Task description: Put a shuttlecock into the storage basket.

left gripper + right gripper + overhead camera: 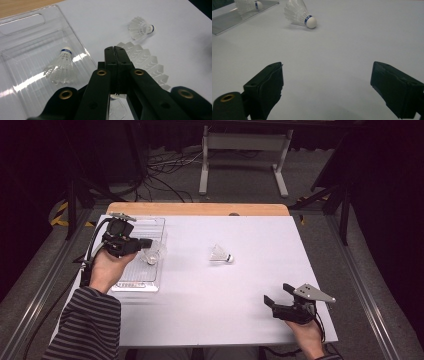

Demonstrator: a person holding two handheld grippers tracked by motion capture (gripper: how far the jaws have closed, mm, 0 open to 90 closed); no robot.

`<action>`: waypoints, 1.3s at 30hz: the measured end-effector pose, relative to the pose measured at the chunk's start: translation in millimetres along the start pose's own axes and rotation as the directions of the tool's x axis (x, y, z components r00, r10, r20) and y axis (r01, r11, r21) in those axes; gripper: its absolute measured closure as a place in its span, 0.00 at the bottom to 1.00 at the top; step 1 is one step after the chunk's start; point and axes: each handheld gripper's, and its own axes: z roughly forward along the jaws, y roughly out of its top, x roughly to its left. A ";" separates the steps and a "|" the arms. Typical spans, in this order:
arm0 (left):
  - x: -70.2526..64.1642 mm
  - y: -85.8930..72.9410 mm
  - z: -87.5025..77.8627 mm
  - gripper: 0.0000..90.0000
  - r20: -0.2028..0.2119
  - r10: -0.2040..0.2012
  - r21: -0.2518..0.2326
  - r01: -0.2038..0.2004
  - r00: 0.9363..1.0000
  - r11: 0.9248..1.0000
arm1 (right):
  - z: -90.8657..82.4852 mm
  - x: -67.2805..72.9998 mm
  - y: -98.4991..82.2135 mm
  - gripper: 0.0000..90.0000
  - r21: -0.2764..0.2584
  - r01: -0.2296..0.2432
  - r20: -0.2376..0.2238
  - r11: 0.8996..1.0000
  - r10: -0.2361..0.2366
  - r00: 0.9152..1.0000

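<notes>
- From the high view, the left gripper (145,243) hangs over the right edge of a clear plastic tray (150,285) at the left side of the white bench (250,270), with a shuttlecock (152,254) caught at its tip.
- The left gripper view (115,50) brings that grip close: the two black jaws are pressed together on the feather skirt of the held shuttlecock (147,65), which fans out to the right of the jaws, above the bare bench (175,30) just past the tray's rim.
- That same view shows what the high view leaves as a blur: a second shuttlecock (61,67) lying inside the clear tray (22,25), blue-banded cork pointing away, well to the left of the jaws.
- A third shuttlecock (220,254) lies on its side near the middle of the bench, cork end to the right. In the left gripper view it (141,28) sits beyond the jaws and a little to the right, apart from the held one.
- The right gripper (280,296) rests at the near right edge of the bench, well apart from the loose shuttlecock.
- The right gripper view (327,87) shows its jaws standing wide apart with bare white surface between them; the loose shuttlecock (299,13) lies far ahead and to the left, white cork and blue band turned toward the camera.
- At the top left of that view, the tray's corner (227,23) shows, with a shuttlecock (247,5) over it.
</notes>
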 end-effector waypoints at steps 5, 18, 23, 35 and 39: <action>8.4 -2.4 -2.1 1.00 -0.027 -0.023 0.002 0.023 0.999 1.000 | 0.0 -0.1 0.0 0.13 -0.001 -0.001 0.001 1.000 0.001 1.000; 28.7 -5.6 -2.7 1.00 -0.092 -0.064 0.006 0.064 0.994 0.998 | 0.0 0.1 0.0 0.13 0.000 0.002 -0.001 1.000 -0.002 1.000; 34.9 -5.5 -1.7 1.00 -0.117 -0.075 0.008 0.077 0.990 0.997 | 0.0 0.2 0.1 0.13 0.002 0.003 -0.002 1.000 -0.003 1.000; 51.0 -4.5 5.0 1.00 -0.194 -0.110 -0.004 0.111 0.975 0.994 | 0.3 0.0 -0.1 0.13 0.003 0.002 -0.002 1.000 -0.002 1.000; 57.5 -3.6 8.7 1.00 -0.213 -0.123 0.000 0.126 0.969 0.992 | 0.5 -0.1 -0.1 0.13 0.004 0.001 -0.003 1.000 -0.001 1.000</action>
